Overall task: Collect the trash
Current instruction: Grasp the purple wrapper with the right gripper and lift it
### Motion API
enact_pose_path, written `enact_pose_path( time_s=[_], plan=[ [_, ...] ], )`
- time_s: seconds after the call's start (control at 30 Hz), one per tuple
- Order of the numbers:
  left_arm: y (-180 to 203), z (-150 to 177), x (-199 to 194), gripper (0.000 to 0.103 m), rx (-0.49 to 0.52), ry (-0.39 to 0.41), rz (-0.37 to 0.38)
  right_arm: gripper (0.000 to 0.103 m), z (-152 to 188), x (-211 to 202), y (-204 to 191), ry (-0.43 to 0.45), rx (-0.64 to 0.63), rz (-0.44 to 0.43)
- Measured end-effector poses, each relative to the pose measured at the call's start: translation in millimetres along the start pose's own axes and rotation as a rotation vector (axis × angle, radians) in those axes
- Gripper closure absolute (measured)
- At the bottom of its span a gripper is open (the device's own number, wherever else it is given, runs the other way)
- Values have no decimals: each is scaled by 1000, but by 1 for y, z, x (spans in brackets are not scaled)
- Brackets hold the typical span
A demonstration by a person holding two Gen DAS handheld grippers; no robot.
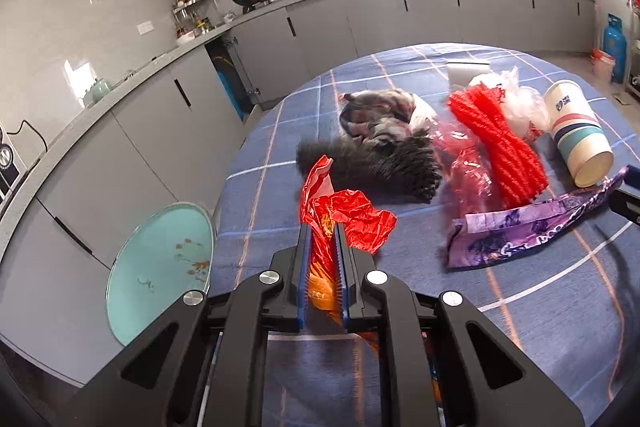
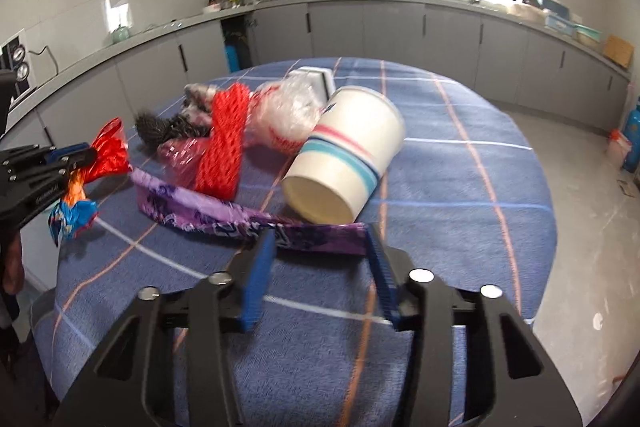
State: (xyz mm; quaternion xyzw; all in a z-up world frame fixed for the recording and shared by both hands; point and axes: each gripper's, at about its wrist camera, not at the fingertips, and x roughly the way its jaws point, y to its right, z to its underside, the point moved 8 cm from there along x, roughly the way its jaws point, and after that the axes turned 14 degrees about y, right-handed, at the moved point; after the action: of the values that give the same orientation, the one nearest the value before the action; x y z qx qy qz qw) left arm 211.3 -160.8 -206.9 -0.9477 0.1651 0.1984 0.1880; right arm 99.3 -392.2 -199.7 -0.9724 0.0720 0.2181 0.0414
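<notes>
My left gripper is shut on a crumpled red foil wrapper, held above the table; it also shows in the right wrist view with a blue end hanging below. My right gripper is open, its blue pads either side of the near end of a purple wrapper, which also shows in the left wrist view. A paper cup lies on its side behind it. Red foam netting, a clear plastic bag and dark fluffy trash lie further back.
The round table has a blue checked cloth. A pale blue glass plate leans beside the table at the left. Grey kitchen cabinets run along the walls. A blue gas cylinder stands on the floor at the right.
</notes>
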Motion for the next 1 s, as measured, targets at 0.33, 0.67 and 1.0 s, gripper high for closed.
enact_pose_path(
  time_s=[0.33, 0.67, 1.0],
  plan=[
    [-18, -4, -3, 91, -9, 8, -20, 89, 3, -16, -27, -38, -52, -118],
    [-33, 9, -21, 91, 5, -21, -70, 56, -5, -7, -50, -10, -155, -176],
    [-44, 12, -21, 91, -20, -33, -91, 95, 12, 6, -78, -105, -228, -251]
  ],
)
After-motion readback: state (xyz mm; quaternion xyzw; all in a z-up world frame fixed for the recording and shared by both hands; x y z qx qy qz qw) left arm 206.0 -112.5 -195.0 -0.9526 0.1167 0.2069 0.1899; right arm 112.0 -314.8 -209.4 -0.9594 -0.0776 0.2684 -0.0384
